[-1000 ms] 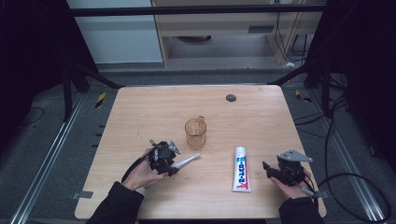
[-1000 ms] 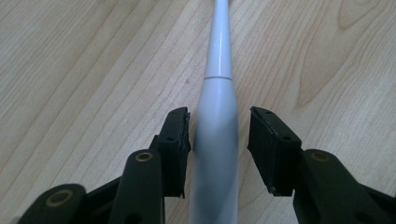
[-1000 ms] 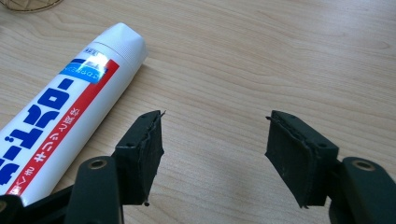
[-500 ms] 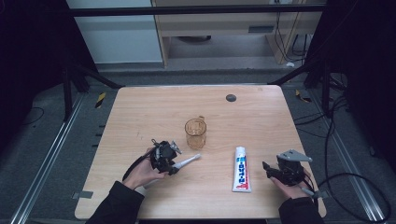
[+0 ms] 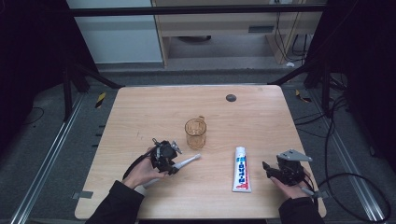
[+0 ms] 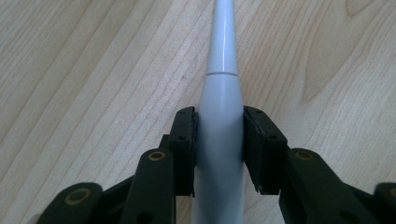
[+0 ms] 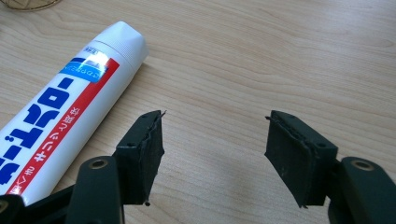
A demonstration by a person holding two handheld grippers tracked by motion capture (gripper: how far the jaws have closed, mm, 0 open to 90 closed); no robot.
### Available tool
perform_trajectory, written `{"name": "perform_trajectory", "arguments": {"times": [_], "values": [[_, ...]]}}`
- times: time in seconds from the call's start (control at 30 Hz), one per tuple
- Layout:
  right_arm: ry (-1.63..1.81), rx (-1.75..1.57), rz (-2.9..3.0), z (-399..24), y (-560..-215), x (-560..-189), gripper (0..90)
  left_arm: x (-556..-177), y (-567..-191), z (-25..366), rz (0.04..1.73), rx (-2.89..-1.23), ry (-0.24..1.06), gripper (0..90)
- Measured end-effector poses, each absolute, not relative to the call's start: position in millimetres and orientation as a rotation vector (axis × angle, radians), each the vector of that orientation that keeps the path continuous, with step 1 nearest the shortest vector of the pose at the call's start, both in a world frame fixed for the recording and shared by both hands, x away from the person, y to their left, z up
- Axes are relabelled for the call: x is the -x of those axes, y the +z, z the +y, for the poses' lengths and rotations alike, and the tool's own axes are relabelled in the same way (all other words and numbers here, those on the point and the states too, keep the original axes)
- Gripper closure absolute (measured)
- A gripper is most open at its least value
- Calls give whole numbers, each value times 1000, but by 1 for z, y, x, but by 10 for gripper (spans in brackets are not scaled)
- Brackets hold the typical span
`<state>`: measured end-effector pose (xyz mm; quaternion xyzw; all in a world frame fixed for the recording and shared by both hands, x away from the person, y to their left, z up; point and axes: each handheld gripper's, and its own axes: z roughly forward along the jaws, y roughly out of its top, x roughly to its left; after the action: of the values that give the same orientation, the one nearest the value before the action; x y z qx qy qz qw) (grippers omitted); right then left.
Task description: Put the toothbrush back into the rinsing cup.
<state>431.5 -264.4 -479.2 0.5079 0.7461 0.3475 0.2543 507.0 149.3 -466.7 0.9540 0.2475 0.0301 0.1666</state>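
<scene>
High view: the white toothbrush [image 5: 183, 163], lying flat on the worktop [image 5: 140, 112] with its long axis aimed toward the amber cup [image 5: 195, 133], was seen clamped at its handle by the just-closing left hand-held gripper [image 5: 173, 163], nearer than the open, empty right hand-held gripper [image 5: 267, 169].

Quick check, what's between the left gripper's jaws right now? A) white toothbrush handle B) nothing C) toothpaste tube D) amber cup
A: in the left gripper view the left gripper has both jaws pressed on the white toothbrush, which lies on the table.
</scene>
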Motion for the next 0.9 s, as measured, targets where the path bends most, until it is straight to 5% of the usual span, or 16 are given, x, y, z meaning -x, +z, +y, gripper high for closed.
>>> {"name": "perform_trajectory", "arguments": {"times": [0.9], "values": [[940,-1385,2032,-266,-479,-432,372,-500,-452,155,701,-2693,100,669]]}}
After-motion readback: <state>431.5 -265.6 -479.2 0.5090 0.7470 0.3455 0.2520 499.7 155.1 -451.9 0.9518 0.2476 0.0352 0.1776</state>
